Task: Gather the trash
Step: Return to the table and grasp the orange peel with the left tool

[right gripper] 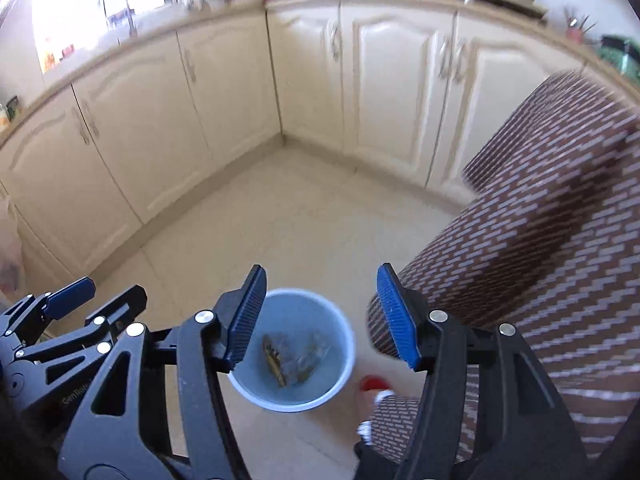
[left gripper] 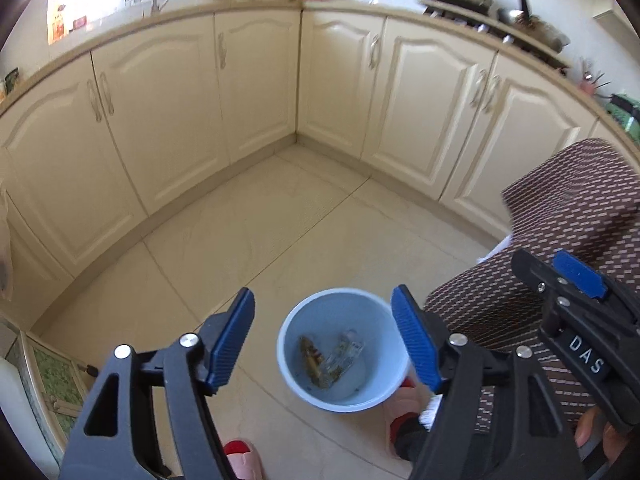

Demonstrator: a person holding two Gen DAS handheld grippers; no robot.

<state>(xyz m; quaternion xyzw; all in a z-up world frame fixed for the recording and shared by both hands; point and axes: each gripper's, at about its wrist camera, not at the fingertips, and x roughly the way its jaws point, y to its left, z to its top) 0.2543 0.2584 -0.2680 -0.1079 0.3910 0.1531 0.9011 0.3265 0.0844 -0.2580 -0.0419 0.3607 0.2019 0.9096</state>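
Observation:
A pale blue trash bin [left gripper: 296, 320] stands on the tiled floor below both grippers; it also shows in the right wrist view [right gripper: 340, 344]. Inside lie a brown scrap [left gripper: 310, 356] and a clear plastic wrapper [left gripper: 344, 350], seen again as scrap [right gripper: 274, 358] and wrapper [right gripper: 310, 354]. My left gripper [left gripper: 322, 344] is open and empty, held above the bin. My right gripper [right gripper: 320, 314] is open and empty, also above the bin. The right gripper shows at the right edge of the left wrist view [left gripper: 572, 280].
Cream kitchen cabinets [left gripper: 256, 92] wrap around the corner ahead, with a cluttered countertop [left gripper: 460, 4] above. The person's brown patterned trouser leg [right gripper: 540, 240] fills the right side. Pink and red slippers [left gripper: 244, 460] sit at the bottom. A glass-front cabinet [left gripper: 48, 380] is at lower left.

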